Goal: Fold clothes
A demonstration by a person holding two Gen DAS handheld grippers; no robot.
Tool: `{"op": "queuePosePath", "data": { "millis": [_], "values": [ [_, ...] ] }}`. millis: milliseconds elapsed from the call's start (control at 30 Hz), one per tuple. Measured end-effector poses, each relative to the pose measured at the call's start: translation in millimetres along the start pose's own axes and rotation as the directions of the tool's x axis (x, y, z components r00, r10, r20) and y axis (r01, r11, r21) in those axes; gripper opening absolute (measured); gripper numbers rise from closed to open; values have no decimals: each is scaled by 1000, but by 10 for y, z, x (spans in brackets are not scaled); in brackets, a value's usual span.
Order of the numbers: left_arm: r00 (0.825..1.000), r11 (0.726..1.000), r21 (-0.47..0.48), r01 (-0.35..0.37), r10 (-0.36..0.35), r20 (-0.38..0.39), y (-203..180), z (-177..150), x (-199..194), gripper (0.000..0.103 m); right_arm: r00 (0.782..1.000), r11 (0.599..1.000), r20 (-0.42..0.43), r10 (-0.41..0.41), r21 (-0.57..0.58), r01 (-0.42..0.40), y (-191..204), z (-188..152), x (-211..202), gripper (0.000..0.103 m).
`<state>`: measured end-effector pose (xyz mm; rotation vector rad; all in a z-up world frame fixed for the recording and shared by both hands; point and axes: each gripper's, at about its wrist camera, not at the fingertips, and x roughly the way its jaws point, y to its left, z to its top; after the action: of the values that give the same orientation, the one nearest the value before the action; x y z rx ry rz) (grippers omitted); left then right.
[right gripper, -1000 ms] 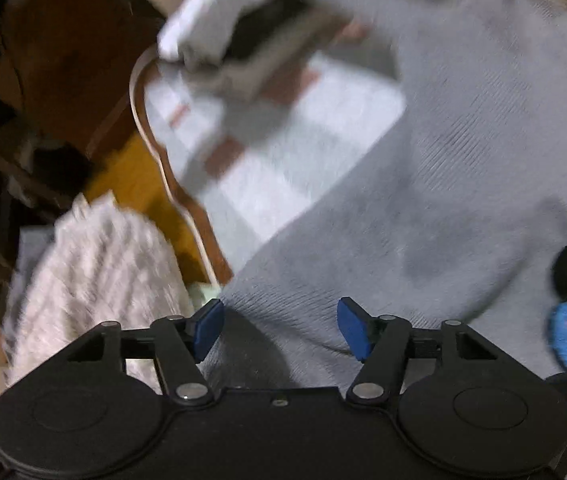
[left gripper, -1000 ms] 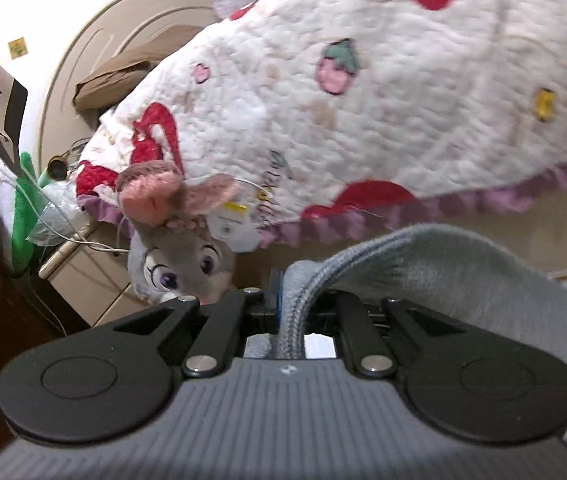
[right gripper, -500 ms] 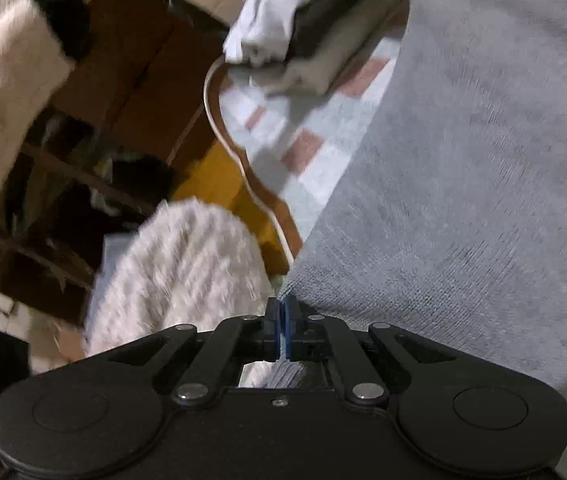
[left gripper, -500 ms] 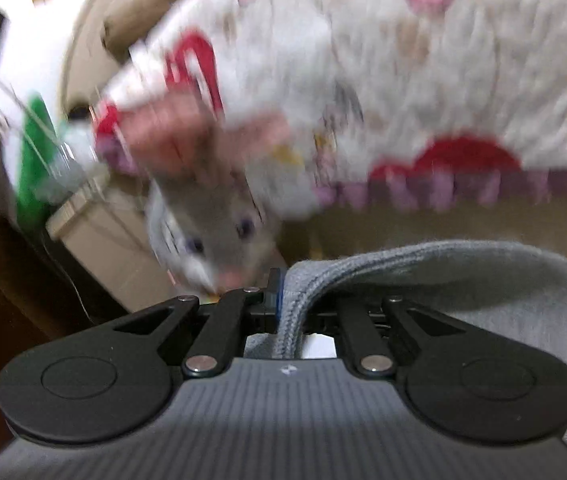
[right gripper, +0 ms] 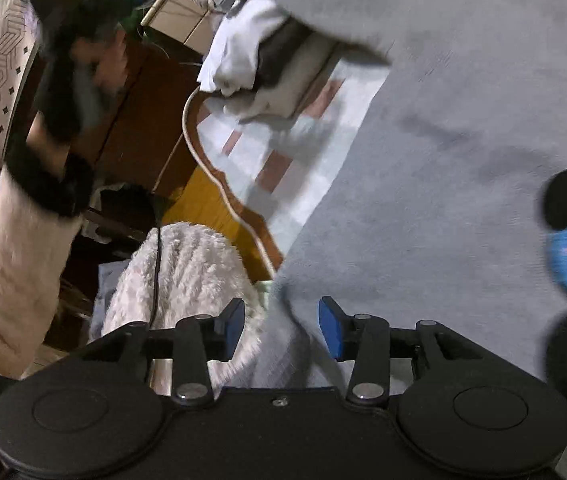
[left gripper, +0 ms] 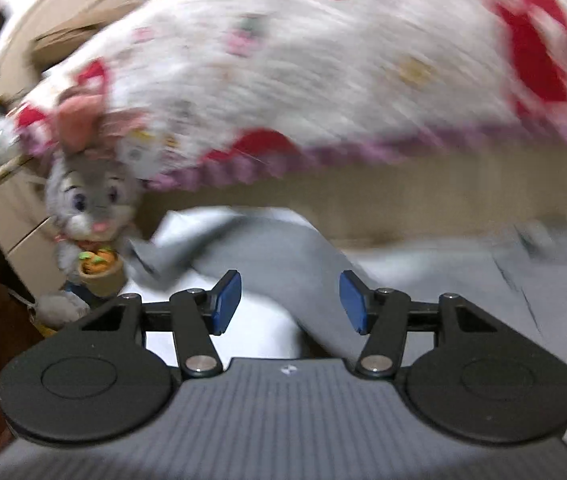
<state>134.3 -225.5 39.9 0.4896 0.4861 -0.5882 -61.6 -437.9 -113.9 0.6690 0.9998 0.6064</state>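
Grey sweater (right gripper: 463,152), hem seemingly free

The sweater (right gripper: 463,128) is plain grey knit, lying over bedding (right gripper: 283,168) checked in pale blue, white and rusty brown. Behind it the quilt (left gripper: 323,72) is white with red patches, small pink and yellow motifs and a purple frilled edge, and the plush rabbit (left gripper: 91,200) is grey with pink ears and a white muzzle. Both grippers are black with blue pads (left gripper: 227,300), and a fluffy cream sleeve (right gripper: 11,272) ends in a black cuff.
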Motion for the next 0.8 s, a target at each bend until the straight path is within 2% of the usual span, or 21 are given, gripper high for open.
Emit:
{"op": "queuePosePath", "data": {
  "millis": [67,100,167,233,333,400,433,500,567,633,667,700,733,767,800],
  "values": [
    [995,992,99,73,-65,-80,-244,-160,-262,54,999,998,3,-35,-44,35,101,-82,-136,48],
    [983,983,109,149,-135,-127,-348,-247,-391,54,999,997,-1,-47,-61,47,132,-113,-172,48],
    [937,947,96,306,-282,-205,-549,-405,-612,53,997,992,-13,-81,-94,79,198,-171,-258,48],
    [891,903,108,417,-381,-248,-817,-562,-836,53,989,980,-22,-145,-137,141,243,-235,-393,48],
    [842,819,249,516,-432,-325,-1383,-820,-1077,54,954,935,-20,-299,-204,289,278,-348,-531,48],
    [799,766,295,571,-438,-411,-1681,-956,-1085,55,929,910,-22,-369,-210,357,233,-465,-693,48],
    [780,748,302,591,-434,-451,-1806,-1016,-1068,56,915,897,-24,-402,-211,389,207,-525,-778,48],
    [746,757,262,598,-407,-527,-1970,-1112,-956,65,895,884,-19,-445,-171,436,117,-693,-994,48],
    [711,781,208,589,-378,-593,-2056,-1208,-818,67,876,871,-15,-482,-118,477,17,-878,-1211,49],
    [674,809,144,570,-360,-644,-2085,-1303,-706,70,841,840,-9,-541,-63,540,-64,-1086,-1477,49],
    [661,818,114,564,-365,-655,-2087,-1349,-668,73,820,820,0,-572,-26,572,-105,-1176,-1631,49],
    [648,826,85,557,-368,-667,-2078,-1382,-617,74,809,809,7,-587,34,587,-157,-1257,-1800,49],
    [638,837,56,545,-370,-676,-2051,-1416,-575,74,816,813,11,-578,95,574,-212,-1330,-1962,49],
    [634,845,33,534,-374,-677,-2016,-1438,-554,75,838,830,15,-545,145,538,-266,-1403,-2124,50],
    [639,847,26,531,-381,-668,-2008,-1438,-549,67,856,845,13,-517,170,507,-302,-1476,-2246,52]
  ]
}}
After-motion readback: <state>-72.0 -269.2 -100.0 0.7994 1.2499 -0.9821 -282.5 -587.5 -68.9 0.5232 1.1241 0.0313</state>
